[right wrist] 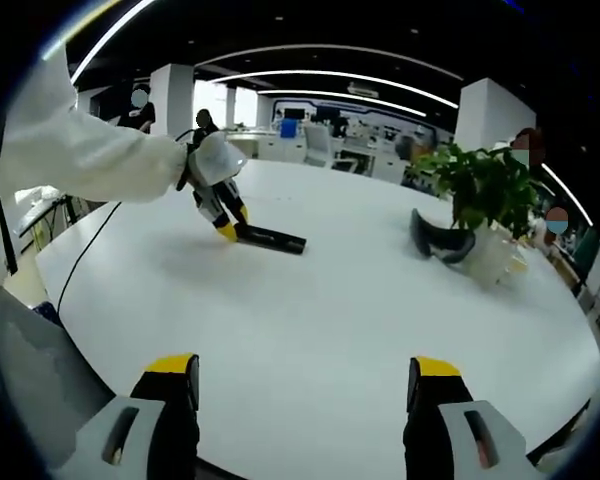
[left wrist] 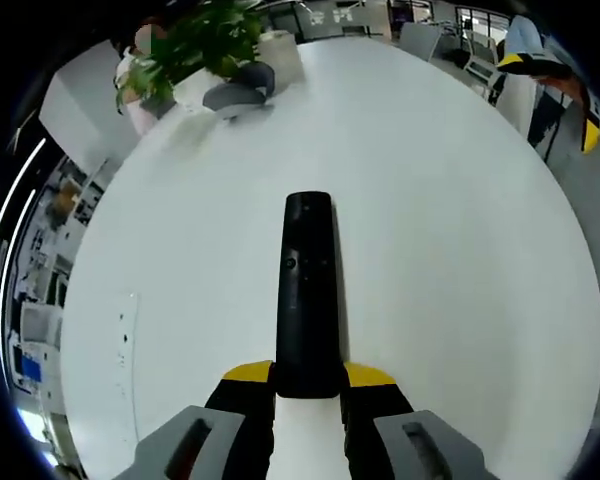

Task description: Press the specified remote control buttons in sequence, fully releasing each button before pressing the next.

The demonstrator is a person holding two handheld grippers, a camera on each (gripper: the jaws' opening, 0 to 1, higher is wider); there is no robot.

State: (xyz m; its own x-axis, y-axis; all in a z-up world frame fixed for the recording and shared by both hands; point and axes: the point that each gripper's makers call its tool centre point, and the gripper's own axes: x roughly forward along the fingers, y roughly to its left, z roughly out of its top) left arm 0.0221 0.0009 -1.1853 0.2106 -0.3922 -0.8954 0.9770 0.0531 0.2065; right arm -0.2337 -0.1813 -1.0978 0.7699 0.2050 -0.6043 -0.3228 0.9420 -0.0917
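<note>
My left gripper [left wrist: 307, 392] clamps the near end of the black remote [left wrist: 308, 290], which lies flat on the white table [left wrist: 460, 250]. My right gripper [right wrist: 307, 400] hangs open, well apart; it should approach gently, pressing squarely.

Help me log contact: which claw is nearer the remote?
Left. The left claw grips the remote at its near end; the right claw hangs open, far across the table.

Black remote control [left wrist: 308, 290] clamped between yellow-tipped left tool [left wrist: 307, 377] jaws, above white table [left wrist: 460, 250].
</note>
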